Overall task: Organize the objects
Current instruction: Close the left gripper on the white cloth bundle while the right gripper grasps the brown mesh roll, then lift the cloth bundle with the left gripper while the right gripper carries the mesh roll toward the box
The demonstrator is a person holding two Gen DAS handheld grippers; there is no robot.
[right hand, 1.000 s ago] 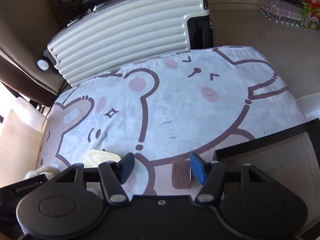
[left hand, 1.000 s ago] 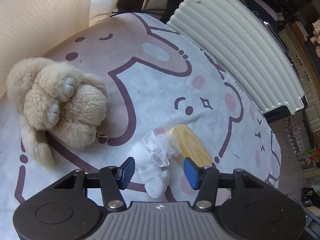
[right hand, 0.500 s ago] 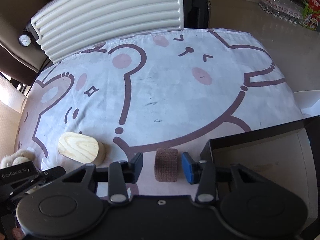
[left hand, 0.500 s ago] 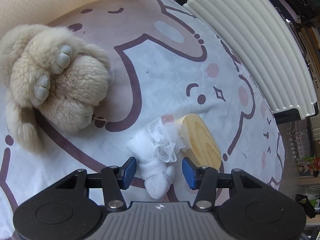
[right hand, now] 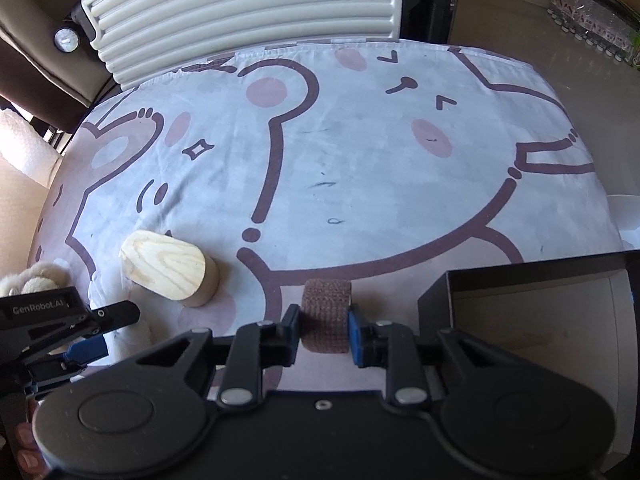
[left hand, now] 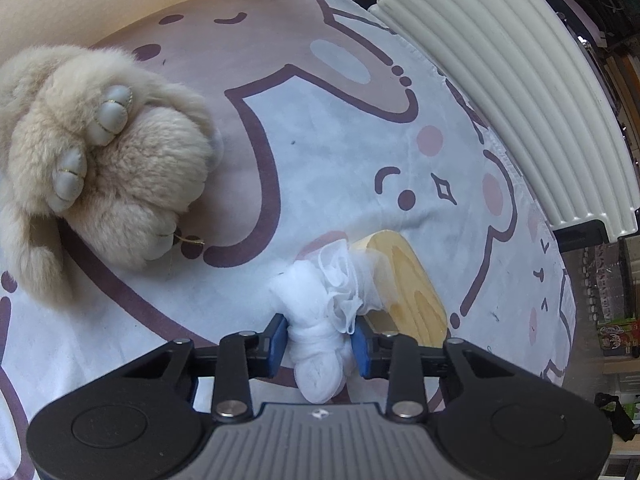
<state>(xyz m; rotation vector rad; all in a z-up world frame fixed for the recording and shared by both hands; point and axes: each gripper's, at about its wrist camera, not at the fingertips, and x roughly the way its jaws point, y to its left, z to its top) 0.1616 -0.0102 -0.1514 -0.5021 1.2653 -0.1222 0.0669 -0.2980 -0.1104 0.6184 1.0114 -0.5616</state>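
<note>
My left gripper point(left hand: 319, 345) is shut on a white mesh bundle point(left hand: 320, 312) that lies on the cartoon-print blanket point(left hand: 328, 152), against a pale wooden block point(left hand: 408, 288). A beige plush toy point(left hand: 92, 152) lies to the left. My right gripper point(right hand: 323, 330) is shut on a brown fabric roll point(right hand: 326, 314) that rests on the blanket point(right hand: 360, 160). The wooden block point(right hand: 166, 266) also shows in the right wrist view, left of the roll. A dark open box point(right hand: 532, 320) sits just right of the right gripper.
A cream ribbed suitcase point(left hand: 520, 80) lies along the blanket's far edge; it also shows in the right wrist view point(right hand: 248, 8). The left gripper's body point(right hand: 60, 332) shows at the lower left of the right wrist view. Bare floor point(right hand: 580, 40) lies beyond the blanket at right.
Both grippers moved forward and down and closed. The left jaws shut on the white mesh bundle; the right jaws shut on the brown roll.
</note>
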